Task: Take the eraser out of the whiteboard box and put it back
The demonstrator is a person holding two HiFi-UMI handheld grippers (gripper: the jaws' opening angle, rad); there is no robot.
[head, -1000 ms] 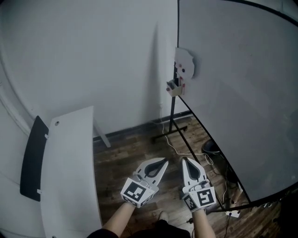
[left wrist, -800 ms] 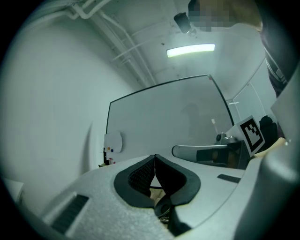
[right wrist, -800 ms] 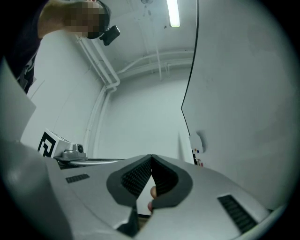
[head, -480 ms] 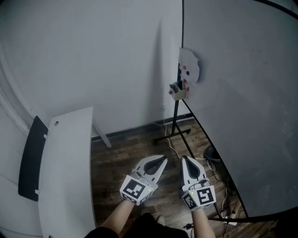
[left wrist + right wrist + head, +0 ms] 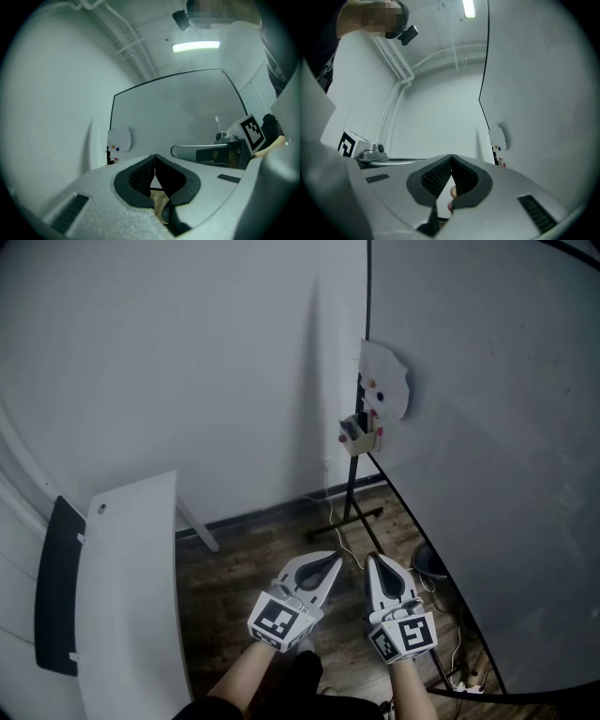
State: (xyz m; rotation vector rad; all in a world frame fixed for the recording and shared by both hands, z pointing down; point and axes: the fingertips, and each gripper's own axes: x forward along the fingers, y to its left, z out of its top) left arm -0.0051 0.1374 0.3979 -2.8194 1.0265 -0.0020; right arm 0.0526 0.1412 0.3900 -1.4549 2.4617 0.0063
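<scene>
- Since a second earlier, the whiteboard box (image 5: 354, 437) had grown larger in the head view and sat a little lower. The table (image 5: 127, 596) had slid toward the left edge, while both grippers held about the same low spot in the view.
- No eraser could be told apart at this distance. Only something dark and a bit of red showed in or at the box.
- That box hung at the left edge of the whiteboard (image 5: 487, 427), at the top of the black stand (image 5: 349, 498).
- Just above the box, a white paper sheet (image 5: 384, 382) was fixed to the board, with a few small coloured dots on it.
- Well short of the box, the left gripper (image 5: 335, 562) pointed toward it with its jaws pressed together at the tip and nothing between them.
- Just beside it, the right gripper (image 5: 371, 562) pointed the same way, its jaws also closed tip to tip and empty.
- Each gripper was held in a hand, and the forearms rose from the bottom edge of the head view.
- Below the grippers lay a dark wooden floor (image 5: 244, 559), and a pale cable (image 5: 342, 535) trailed across it near the foot of the stand.
- On the left, a dark flat panel (image 5: 56, 587) stood against the far side of the white table.
- A plain pale wall (image 5: 187, 352) rose behind everything, meeting the whiteboard's edge.
</scene>
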